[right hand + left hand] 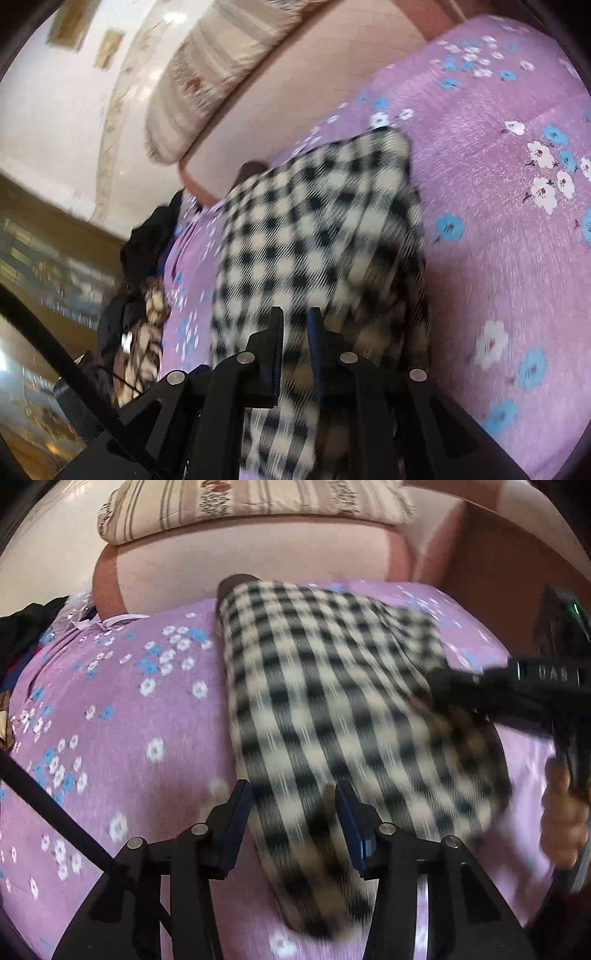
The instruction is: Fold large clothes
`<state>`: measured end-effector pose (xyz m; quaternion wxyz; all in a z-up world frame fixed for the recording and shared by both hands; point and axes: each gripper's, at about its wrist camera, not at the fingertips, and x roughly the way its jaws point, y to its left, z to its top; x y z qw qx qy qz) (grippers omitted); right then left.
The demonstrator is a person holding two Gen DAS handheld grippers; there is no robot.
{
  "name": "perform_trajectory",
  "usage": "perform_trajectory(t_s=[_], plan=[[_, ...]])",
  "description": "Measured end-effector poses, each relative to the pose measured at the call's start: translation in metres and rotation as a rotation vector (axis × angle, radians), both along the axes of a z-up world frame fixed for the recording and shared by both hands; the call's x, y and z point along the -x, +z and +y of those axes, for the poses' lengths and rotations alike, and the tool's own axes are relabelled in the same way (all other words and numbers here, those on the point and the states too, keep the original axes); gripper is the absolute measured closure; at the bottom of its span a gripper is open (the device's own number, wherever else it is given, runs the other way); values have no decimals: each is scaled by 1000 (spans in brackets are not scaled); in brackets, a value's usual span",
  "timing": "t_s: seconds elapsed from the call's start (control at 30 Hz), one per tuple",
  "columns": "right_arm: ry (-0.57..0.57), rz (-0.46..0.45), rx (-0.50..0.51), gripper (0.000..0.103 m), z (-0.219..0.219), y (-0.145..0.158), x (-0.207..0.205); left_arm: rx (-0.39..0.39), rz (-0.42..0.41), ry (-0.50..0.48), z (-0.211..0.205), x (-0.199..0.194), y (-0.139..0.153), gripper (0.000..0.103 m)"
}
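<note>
A black and cream checked garment [332, 716] lies folded lengthwise on a purple flowered bedsheet [122, 738]. It also shows in the right wrist view [314, 229]. My left gripper [293, 794] is open just above the garment's near end, one finger on each side of its left part. My right gripper [295, 321] is shut on a fold of the checked garment and lifts its right edge. The right gripper also shows in the left wrist view [443, 683], over the garment's right side. Both views are blurred by motion.
A pink padded headboard [258, 561] with a striped pillow [251, 506] on top stands behind the bed. A pile of dark clothes [147, 258] lies at the bed's left edge. The sheet [498, 221] lies bare to the right of the garment.
</note>
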<state>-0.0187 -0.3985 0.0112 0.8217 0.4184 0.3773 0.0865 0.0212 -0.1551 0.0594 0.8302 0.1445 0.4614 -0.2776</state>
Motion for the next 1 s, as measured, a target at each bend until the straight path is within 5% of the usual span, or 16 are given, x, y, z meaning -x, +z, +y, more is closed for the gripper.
perform_trajectory(t_s=[0.1, 0.27, 0.43, 0.57, 0.77, 1.0], plan=[[54, 26, 23, 87, 13, -5, 22, -27, 15, -6, 14, 17, -21, 58], [87, 126, -80, 90, 13, -42, 57, 140, 143, 85, 44, 14, -29, 58], [13, 155, -287, 90, 2, -66, 84, 143, 131, 92, 50, 22, -25, 59], [3, 167, -287, 90, 6, -60, 96, 132, 94, 87, 58, 43, -12, 59], [5, 129, -98, 71, 32, -22, 117, 106, -48, 147, 80, 91, 13, 43], [16, 16, 303, 71, 103, 26, 126, 93, -110, 238, 111, 114, 15, 37]])
